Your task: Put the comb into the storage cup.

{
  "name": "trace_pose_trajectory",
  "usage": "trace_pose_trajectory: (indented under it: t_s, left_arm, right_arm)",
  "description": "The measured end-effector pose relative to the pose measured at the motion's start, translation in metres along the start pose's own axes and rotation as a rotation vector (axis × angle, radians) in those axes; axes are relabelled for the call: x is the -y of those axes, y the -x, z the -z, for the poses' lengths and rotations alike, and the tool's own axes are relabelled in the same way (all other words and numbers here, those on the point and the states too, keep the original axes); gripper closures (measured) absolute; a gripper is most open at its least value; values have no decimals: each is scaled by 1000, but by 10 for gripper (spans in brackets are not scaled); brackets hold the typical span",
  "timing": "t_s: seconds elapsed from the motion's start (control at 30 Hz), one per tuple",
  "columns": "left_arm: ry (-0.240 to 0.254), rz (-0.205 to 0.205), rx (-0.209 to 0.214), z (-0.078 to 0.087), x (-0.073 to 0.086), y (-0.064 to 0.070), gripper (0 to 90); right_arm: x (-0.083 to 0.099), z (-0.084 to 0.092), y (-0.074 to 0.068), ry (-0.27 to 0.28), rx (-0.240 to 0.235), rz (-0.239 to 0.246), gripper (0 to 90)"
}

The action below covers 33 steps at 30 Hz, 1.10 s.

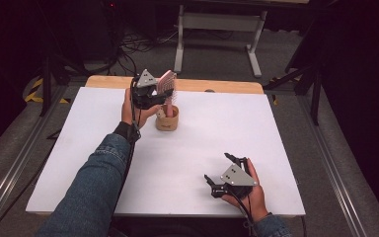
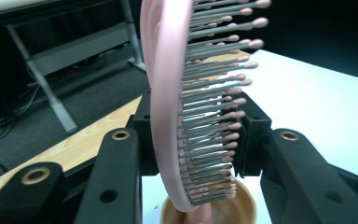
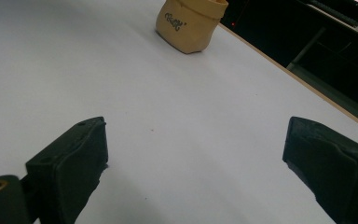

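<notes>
Hairbrush (image 2: 168, 107): pink plastic, flat curved back, rows of grey pins with rounded pink tips. It stands upright with its handle down inside the cup, toward the far edge of the tabletop, left of centre.

Cup (image 1: 167, 119): small, tan, round, soft-looking wall like a rolled pouch, dark lettering on one side. Stands on the tabletop under the brush head; also seen far off in the right gripper view (image 3: 191, 25).

Left gripper (image 1: 150, 94): black jaws narrowed onto the brush head, one against the smooth back, the other against the pin side. Grey three-cornered plate on top.

Right gripper (image 1: 227, 175): jaws spread wide, nothing between them, resting near the near edge, right of centre, well apart from the cup.

Tabletop (image 1: 217, 128): matt white sheet, smooth; a strip of pale wood shows along the far edge.

Risks, judged: the cup looks light and soft, so a sideways pull on the brush could tip or drag it. The pins give under pressure, so the grip may slip and let the brush twist. Once let go, the tall head may lean and topple the cup.
</notes>
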<state>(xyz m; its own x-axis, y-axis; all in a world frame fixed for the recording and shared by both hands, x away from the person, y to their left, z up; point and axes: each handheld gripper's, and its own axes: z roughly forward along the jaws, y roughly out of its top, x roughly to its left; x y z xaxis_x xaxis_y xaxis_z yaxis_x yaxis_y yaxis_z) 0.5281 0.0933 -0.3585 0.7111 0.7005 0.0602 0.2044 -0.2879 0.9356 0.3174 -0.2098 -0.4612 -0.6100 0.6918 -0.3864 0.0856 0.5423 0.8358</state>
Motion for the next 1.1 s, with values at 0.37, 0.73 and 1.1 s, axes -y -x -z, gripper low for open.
trace_pose_trajectory:
  t_s: [0.37, 0.73, 1.1]
  left_arm:
    - [56, 23, -85, 8, -2, -8, 585]
    - [38, 47, -165, 11, 2, -23, 554]
    - [30, 99, -189, 14, 9, -35, 525]
  right_arm:
    - [1, -1, 0, -10, -18, -5, 71]
    - [2, -4, -3, -26, -33, 4, 71]
    - [2, -5, -4, -31, -41, 9, 71]
